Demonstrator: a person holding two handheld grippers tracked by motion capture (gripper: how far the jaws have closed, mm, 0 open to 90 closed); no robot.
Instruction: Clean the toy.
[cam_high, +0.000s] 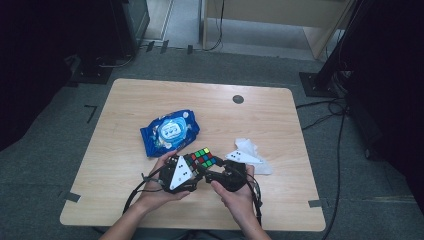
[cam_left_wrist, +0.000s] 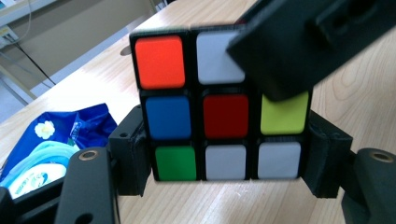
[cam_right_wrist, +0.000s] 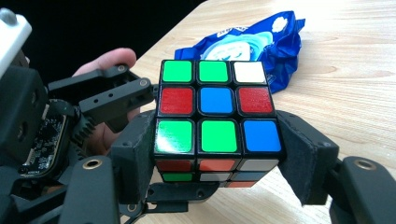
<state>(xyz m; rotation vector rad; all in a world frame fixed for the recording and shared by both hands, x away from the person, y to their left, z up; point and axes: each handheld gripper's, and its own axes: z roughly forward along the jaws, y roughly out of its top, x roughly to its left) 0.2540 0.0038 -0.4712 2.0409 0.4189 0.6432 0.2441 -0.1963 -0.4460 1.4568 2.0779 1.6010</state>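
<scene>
Gripping from both sides, the cube (cam_high: 202, 158) is held just above the desk (cam_high: 280, 130) between the two tongs, near the front edge. Left tongs (cam_left_wrist: 224, 161) are set on the cube's bottom layer, pads touching both flanks in the left gripper view, though how firmly they press cannot be told. Right tongs (cam_right_wrist: 219, 156) are clenched on a layer at right angles to that one. Any twist turns on that crossed grip: the cube sits dead centre, equally near both hands. One white sticker is half covered by the right tongs' jaw in the left gripper view. A blue wipes pack (cam_high: 170, 131) lies behind, a crumpled tissue (cam_high: 250, 155) beside the right hand (cam_high: 237, 197); far cube faces are hidden
</scene>
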